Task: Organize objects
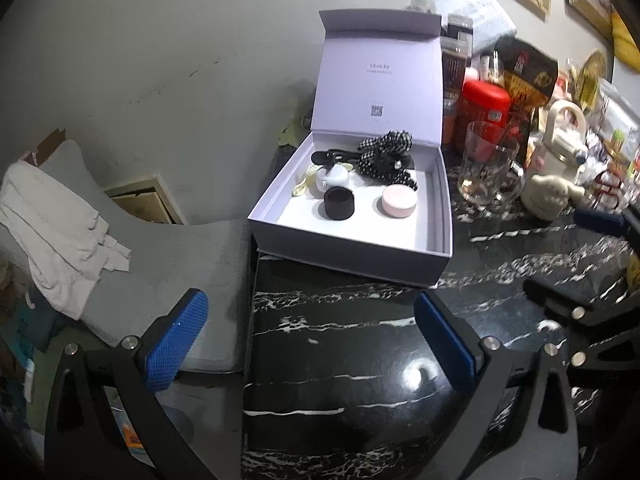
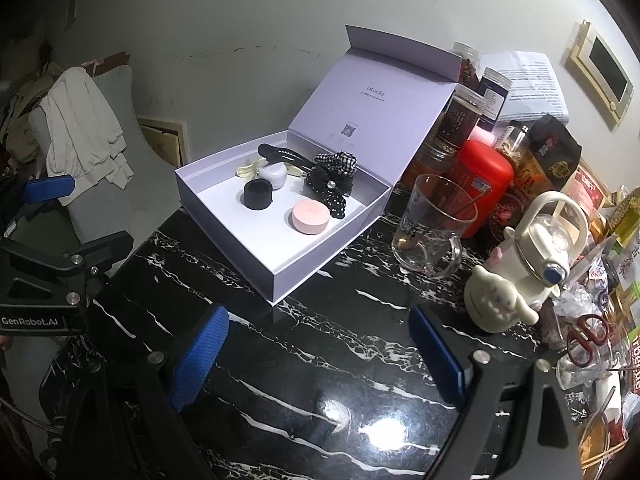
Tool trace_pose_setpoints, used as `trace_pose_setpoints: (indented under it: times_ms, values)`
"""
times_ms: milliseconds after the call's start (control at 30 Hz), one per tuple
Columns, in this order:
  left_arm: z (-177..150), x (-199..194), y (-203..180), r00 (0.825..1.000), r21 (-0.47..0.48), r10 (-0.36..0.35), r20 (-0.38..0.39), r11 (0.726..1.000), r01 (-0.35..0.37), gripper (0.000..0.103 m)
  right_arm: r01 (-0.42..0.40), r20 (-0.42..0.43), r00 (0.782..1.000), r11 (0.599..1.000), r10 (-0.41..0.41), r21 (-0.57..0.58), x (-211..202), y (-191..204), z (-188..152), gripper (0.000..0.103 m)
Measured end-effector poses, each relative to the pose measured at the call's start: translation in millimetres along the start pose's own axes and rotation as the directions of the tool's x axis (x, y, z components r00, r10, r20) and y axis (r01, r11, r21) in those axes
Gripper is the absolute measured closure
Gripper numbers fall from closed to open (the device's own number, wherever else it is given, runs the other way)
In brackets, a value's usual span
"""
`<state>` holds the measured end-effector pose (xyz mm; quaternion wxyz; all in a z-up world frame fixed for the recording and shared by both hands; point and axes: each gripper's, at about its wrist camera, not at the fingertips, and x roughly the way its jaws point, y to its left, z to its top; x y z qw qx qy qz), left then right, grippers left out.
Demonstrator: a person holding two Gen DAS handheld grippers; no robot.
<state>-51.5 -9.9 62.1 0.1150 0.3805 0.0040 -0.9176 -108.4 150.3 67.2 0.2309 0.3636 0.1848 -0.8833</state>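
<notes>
An open lavender gift box [image 1: 352,246] [image 2: 224,236] stands on the black marble table with its lid up. Inside lie a pink round case [image 1: 398,201] [image 2: 311,217], a black round case [image 1: 339,203] [image 2: 258,195], a white round case [image 1: 333,178] [image 2: 274,175], a black hair clip [image 1: 340,157] [image 2: 284,155] and a checked bow scrunchie [image 1: 384,156] [image 2: 334,176]. My left gripper [image 1: 312,340] is open and empty above the table's left edge, in front of the box. My right gripper [image 2: 320,356] is open and empty, nearer the table's middle.
A glass mug [image 1: 488,168] [image 2: 434,226], a red canister [image 1: 482,114] [image 2: 484,180], a cream kettle-shaped bottle [image 2: 548,248], a white figurine [image 2: 496,302], jars and packets crowd the right. A grey chair with white cloth [image 1: 60,232] stands left of the table.
</notes>
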Motion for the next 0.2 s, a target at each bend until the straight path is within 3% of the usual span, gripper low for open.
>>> trace_pose_setpoints:
  times_ms: [133, 200]
  values:
    - [-0.3, -2.1, 2.1, 0.999, -0.019, -0.049, 0.015, 0.999, 0.049, 0.0, -0.011, -0.005, 1.0, 1.0, 0.011, -0.002, 3.3, 1.6, -0.4, 0.011]
    - [0.4, 0.5, 0.8, 0.999, -0.015, -0.037, 0.008, 0.999, 0.037, 0.0, -0.005, -0.009, 1.0, 1.0, 0.005, -0.003, 5.6, 2.6, -0.6, 0.011]
